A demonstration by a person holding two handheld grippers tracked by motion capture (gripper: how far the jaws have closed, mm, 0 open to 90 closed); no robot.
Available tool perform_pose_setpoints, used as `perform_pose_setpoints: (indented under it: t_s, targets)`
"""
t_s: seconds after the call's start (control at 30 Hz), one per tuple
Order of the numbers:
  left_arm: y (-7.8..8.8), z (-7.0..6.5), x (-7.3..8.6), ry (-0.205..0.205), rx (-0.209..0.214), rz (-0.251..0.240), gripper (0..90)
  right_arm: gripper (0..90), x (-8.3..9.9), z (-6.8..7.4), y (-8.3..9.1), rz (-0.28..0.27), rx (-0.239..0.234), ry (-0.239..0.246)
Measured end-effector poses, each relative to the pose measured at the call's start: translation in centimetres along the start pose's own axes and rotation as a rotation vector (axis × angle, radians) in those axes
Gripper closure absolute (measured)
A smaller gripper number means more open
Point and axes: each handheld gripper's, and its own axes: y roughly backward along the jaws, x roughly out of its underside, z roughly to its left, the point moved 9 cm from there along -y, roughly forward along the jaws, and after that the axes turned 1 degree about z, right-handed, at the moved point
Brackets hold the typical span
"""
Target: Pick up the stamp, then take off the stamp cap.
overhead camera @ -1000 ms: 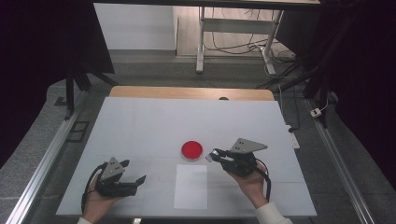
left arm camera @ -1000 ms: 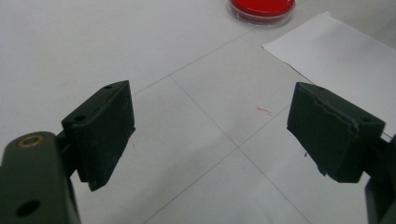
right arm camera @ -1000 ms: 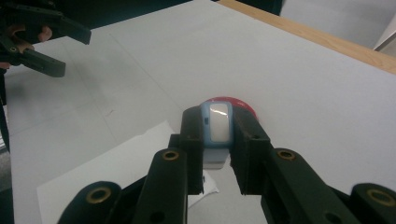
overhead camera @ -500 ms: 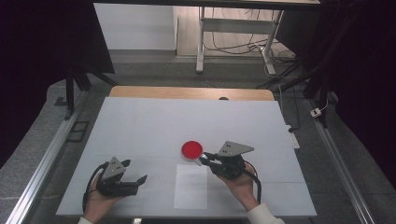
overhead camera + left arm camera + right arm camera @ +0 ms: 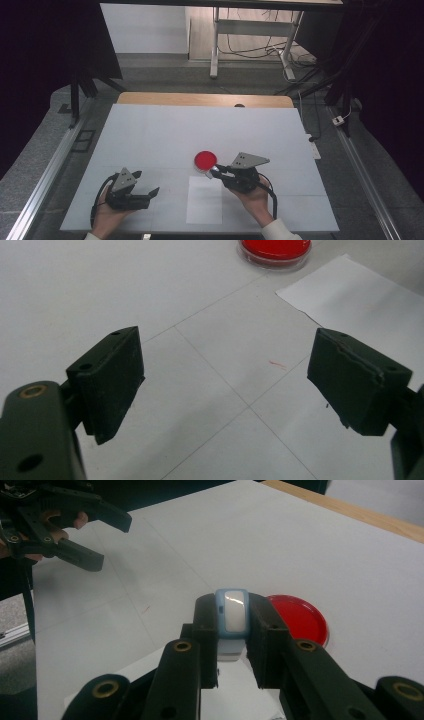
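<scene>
The right gripper [image 5: 216, 173] is clenched on a small pale-blue and white block [image 5: 231, 615], pinched upright between the two black pads. From above, the gripper tip sits just at the 5 o'clock edge of the red dish [image 5: 205, 160], and the held block [image 5: 215, 173] hangs over the top edge of the white sheet of paper [image 5: 204, 205] that lies at 6 o'clock from the dish. In the right gripper view the red dish [image 5: 300, 618] shows just behind the block, at about 2 o'clock from it, and whether the block touches the dish I cannot tell.

Compared with a second ago, the right hand [image 5: 252, 197] has slid toward 9 o'clock and a little lower; back then the gripper stood farther out at 3 o'clock of the dish, and now its tip is close against the dish's near rim. The grip on the block has not changed.

The left gripper [image 5: 150, 192] stands released, its jaws wide apart with bare table [image 5: 150, 135] between them. It rests near the table's front-left corner, well apart from the dish, at about 8 o'clock from it, and has kept its place. In the left gripper view the dish [image 5: 276, 250] lies far ahead at 12 o'clock, with the paper's corner [image 5: 350, 295] at 2 o'clock. The dish and paper lie where they lay before.
</scene>
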Motion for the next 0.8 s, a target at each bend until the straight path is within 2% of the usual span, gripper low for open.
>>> perform_pose_setpoints:
  t_s: [0.5, 0.8]
  targets:
    - [0.0, -0.4, -0.7, -0.007, -0.003, -0.019, 15.2, 75.3, -0.1, -0.4, 0.3, -0.011, 0.019, -0.005]
    - [-0.4, -1.1, -1.5, -0.016, 0.006, -0.034, 15.0, 75.3, 0.0, -0.6, 0.4, -0.011, 0.027, -0.011]
